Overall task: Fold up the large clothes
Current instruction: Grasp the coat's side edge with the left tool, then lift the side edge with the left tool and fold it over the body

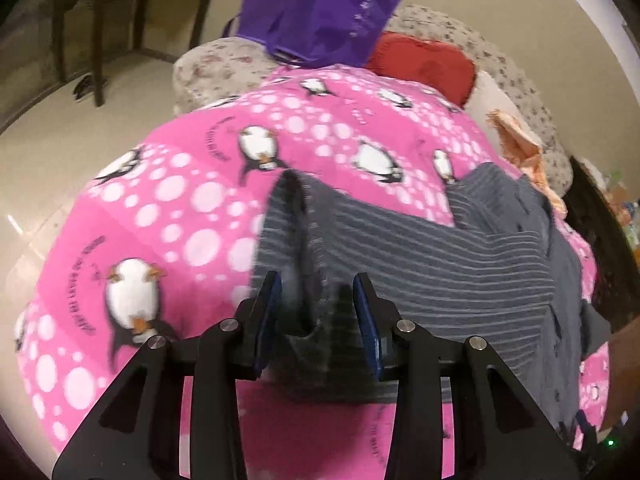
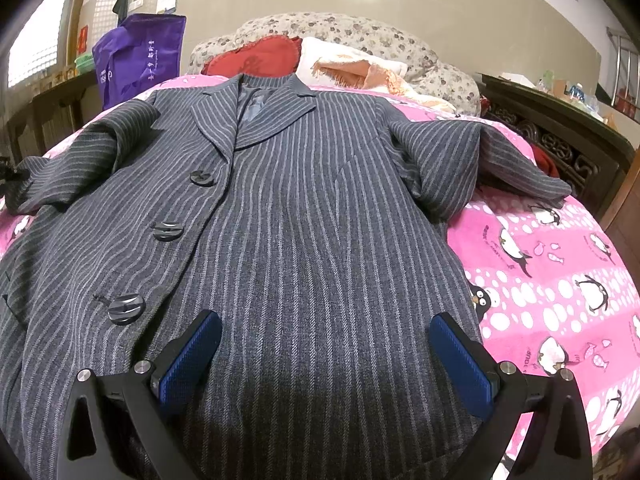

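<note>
The striped grey coat (image 2: 304, 216) lies face up and buttoned, spread along the middle of the bed with its collar toward the headboard end and the hem at the foot. Its sleeves reach out toward both side edges of the pink penguin blanket (image 2: 560, 280). The left gripper (image 1: 316, 320) has the cuff end of one sleeve (image 1: 304, 240) bunched between its blue pads, jaws drawn in on the cloth, and the sleeve looks raised off the blanket. The right gripper (image 2: 326, 356) hovers over the lower front of the coat, jaws wide apart, holding nothing.

So this looks like the opening fold: bringing a sleeve in. Next, I'd say, that sleeve wants carrying across the chest and laying flat, without dragging the body out of line. The right one could pin the front while that happens.

Beyond the collar, a red cushion (image 2: 252, 60), an orange cloth (image 2: 360, 72) and a purple bag (image 2: 140, 56) sit at the head end.
</note>
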The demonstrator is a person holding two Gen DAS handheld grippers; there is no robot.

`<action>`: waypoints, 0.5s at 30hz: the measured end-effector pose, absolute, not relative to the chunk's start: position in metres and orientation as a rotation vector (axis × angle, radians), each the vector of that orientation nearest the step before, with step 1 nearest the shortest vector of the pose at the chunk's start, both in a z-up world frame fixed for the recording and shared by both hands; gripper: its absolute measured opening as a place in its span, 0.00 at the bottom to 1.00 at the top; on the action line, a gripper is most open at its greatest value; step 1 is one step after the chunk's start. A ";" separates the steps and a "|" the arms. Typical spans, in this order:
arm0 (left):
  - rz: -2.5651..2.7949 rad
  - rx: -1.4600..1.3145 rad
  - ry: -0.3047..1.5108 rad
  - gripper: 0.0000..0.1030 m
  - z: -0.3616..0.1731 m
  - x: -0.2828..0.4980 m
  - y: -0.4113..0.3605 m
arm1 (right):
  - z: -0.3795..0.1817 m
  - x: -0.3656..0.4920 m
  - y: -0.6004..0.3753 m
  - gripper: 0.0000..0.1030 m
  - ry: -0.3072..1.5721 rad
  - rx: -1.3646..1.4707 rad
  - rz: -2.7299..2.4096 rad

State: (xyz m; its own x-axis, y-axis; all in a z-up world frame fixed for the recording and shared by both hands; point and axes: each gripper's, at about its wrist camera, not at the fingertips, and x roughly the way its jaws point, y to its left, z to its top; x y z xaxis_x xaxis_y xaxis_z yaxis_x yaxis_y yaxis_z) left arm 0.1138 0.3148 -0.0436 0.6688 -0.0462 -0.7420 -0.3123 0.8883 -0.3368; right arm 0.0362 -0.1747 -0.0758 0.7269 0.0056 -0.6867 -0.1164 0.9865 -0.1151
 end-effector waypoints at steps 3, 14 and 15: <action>0.186 -0.449 0.815 0.34 -0.041 0.099 0.323 | -0.076 0.036 -0.175 1.00 0.755 -0.155 0.067; 0.111 -0.446 0.900 0.62 -0.061 0.112 0.312 | -0.075 0.037 -0.175 1.00 0.752 -0.158 0.065; 0.114 -0.466 0.899 0.56 -0.061 0.118 0.314 | -0.075 0.036 -0.175 1.00 0.752 -0.157 0.066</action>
State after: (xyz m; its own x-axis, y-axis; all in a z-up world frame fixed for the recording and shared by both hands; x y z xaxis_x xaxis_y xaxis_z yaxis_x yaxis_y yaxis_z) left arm 0.1177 0.3139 -0.0606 0.6235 -0.0966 -0.7758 -0.2876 0.8944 -0.3425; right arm 0.0361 -0.1748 -0.0754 0.7287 0.0032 -0.6848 -0.1158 0.9862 -0.1186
